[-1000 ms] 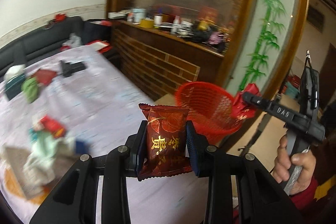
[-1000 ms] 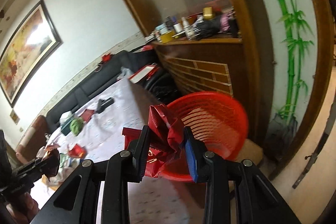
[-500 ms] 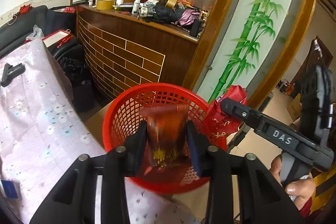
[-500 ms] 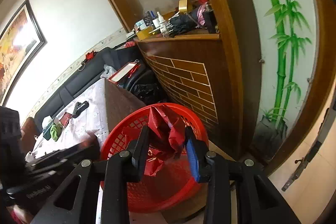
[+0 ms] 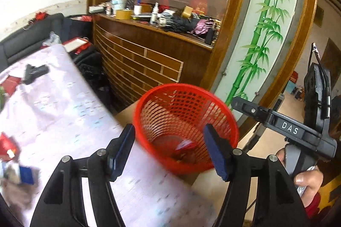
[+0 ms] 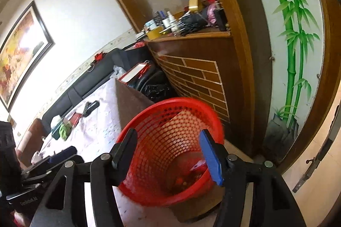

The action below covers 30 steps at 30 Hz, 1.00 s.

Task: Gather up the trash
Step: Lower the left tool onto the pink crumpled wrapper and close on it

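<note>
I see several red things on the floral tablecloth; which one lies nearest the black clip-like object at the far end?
The flat dark-red packet, lying just left of the black object in the left wrist view. The other red piece lies much nearer the camera, among the blurred litter.

Left gripper (image 5: 169, 150): jaws now spread wide, dark red snack packet gone from between them. Right gripper (image 6: 168, 154): likewise spread, crumpled red wrapper released. Red wrappers (image 6: 197, 169) now at bottom of red basket (image 5: 149, 141). Both grippers drawn back from rim.
</note>
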Available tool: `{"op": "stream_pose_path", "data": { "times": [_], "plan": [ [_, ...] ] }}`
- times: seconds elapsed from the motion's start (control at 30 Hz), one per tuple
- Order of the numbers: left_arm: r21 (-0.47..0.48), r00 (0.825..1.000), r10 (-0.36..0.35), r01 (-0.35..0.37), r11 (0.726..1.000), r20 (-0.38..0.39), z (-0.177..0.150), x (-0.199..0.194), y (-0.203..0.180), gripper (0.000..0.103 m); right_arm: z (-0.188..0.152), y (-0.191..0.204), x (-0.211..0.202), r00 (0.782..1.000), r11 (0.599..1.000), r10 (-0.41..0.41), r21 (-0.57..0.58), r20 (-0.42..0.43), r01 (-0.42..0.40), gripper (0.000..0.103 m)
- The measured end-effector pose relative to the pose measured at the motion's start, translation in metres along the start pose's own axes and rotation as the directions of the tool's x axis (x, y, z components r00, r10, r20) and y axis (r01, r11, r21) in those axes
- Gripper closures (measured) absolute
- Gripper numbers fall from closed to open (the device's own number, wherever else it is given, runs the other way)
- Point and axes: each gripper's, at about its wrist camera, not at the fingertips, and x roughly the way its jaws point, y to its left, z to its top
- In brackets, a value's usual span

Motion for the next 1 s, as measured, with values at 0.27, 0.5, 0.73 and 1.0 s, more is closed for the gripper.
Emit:
{"op": "stream_pose_path", "data": {
  "times": [0.27, 0.5, 0.73, 1.0],
  "plan": [
    [-0.077, 0.991, 0.131, -0.128, 0.989, 0.028, -0.041, -0.073, 0.052, 0.034, -0.036, 0.064, 0.013, 0.993, 0.991, 0.078, -0.100, -0.087, -0.087, 0.035],
    [-0.188, 0.975, 0.216, -0.204, 0.961, 0.050, -0.082, -0.138, 0.111, 0.034, -0.069, 0.135, 0.027, 0.974, 0.963, 0.139, -0.205, -0.178, -0.175, 0.034],
    [-0.317, 0.926, 0.367, -0.322, 0.892, 0.089, -0.118, -0.219, 0.182, 0.034, -0.095, 0.193, 0.039, 0.956, 0.929, 0.165, -0.289, -0.242, -0.233, 0.034],
    [-0.490, 0.855, 0.515, -0.473, 0.732, -0.056, -0.137, -0.267, 0.319, 0.034, -0.105, 0.237, 0.046, 0.936, 0.897, 0.210, -0.325, -0.281, -0.299, 0.034]
  ]
}}
